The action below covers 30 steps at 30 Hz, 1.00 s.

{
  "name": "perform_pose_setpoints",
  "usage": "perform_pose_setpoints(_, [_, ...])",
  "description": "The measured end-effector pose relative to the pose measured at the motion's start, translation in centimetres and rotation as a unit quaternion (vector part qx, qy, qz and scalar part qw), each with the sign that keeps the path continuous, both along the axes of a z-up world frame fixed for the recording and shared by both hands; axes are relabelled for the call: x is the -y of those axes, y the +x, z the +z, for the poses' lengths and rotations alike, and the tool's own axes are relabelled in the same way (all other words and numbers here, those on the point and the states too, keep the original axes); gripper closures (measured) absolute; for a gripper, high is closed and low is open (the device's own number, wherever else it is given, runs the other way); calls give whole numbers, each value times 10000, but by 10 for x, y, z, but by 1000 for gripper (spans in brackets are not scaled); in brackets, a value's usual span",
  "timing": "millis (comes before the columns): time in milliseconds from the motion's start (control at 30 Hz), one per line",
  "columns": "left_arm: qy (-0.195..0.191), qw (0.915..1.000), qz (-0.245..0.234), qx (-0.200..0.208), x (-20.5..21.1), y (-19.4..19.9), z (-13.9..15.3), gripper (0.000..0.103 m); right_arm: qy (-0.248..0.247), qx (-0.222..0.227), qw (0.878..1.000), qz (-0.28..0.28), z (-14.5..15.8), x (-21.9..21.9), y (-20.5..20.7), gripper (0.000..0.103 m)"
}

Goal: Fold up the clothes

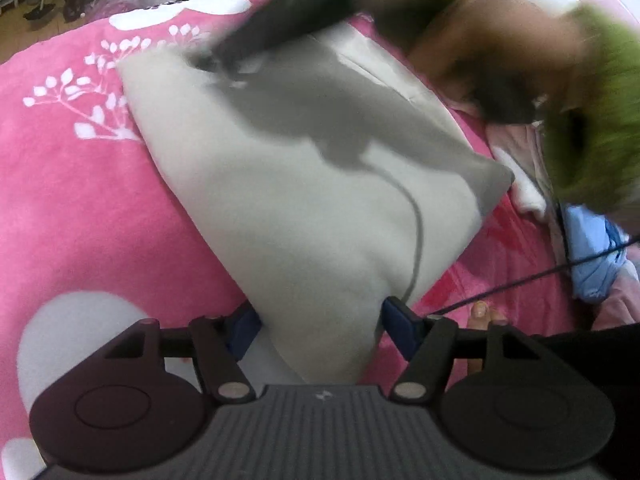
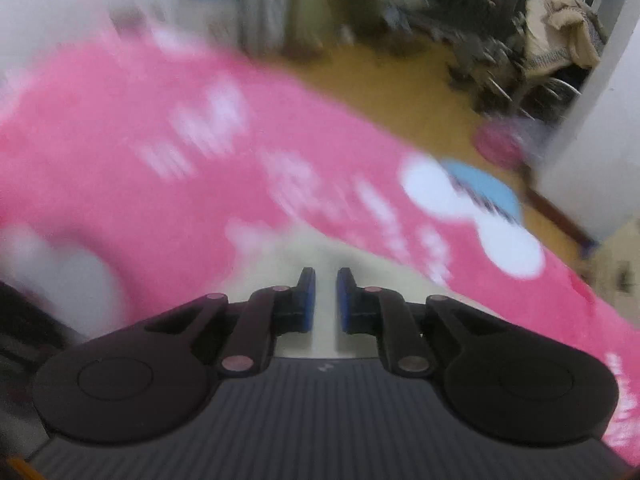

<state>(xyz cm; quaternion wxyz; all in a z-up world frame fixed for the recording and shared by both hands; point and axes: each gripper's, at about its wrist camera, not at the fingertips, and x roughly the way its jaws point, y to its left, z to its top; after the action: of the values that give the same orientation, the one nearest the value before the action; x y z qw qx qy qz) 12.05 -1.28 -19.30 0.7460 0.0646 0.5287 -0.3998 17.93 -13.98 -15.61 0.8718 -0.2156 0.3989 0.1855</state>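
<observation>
**Right pinches far corner, left straddles near one**

Right gripper (image 2: 325, 296) fingers nearly closed on grey garment (image 1: 304, 184) edge. Left gripper (image 1: 320, 328) fingers wide, garment corner between, unclamped, probably anchoring. Garment lies folded on pink blanket (image 1: 80, 184).

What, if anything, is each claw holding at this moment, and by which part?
The right claw seems to pinch the pale garment at its far corner. The left claw stands open astride the near corner, gripping nothing.
</observation>
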Motion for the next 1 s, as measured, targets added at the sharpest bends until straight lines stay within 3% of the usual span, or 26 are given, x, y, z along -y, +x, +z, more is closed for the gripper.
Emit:
perform_pose_setpoints(67, [-22,10000,-16,-16,-1,0,-1,36,-398,38,9991,-172,-25,8,8,95])
perform_pose_setpoints(133, [-31,10000,-21,-7,-1,-1,-2,36,-70,-25,9993,-367,-7,12,11,95])
perform_pose_setpoints(200, [-13,10000,-29,1,-1,-2,-2,36,175,207,9990,-346,20,8,6,95])
perform_pose_setpoints(333, [10,10000,-35,16,-1,-3,-2,36,932,228,9954,60,51,-2,-1,95])
perform_pose_setpoints(367, [11,10000,-36,30,-1,-3,-2,36,1029,159,9945,144,50,-5,0,95])
perform_pose_setpoints(433, [25,10000,-42,54,-1,-4,-1,36,613,-241,9978,67,7,-8,15,96])
perform_pose_setpoints(500, [34,10000,-52,53,-1,-4,0,36,259,-234,9991,-257,-28,-3,25,98])
perform_pose_setpoints(600, [28,10000,-64,60,-3,-4,0,36,736,-323,9953,-548,-1,8,31,97])
perform_pose_setpoints(733, [42,9999,-72,57,-4,-3,1,36,1314,10,9912,-186,47,11,4,97])
perform_pose_setpoints(800, [51,9999,-86,93,-4,-4,1,36,1375,-211,9903,-69,36,8,5,97])
perform_pose_setpoints(867, [101,9996,-155,190,-3,-8,2,36,1127,-569,9919,-162,0,5,14,97])
perform_pose_setpoints(900, [130,9994,-196,246,-2,-10,2,36,1187,-494,9914,-230,-14,7,17,97])
perform_pose_setpoints(1000, [100,9993,-238,284,-4,-12,3,37,1207,-509,9905,-417,-1,11,22,96])
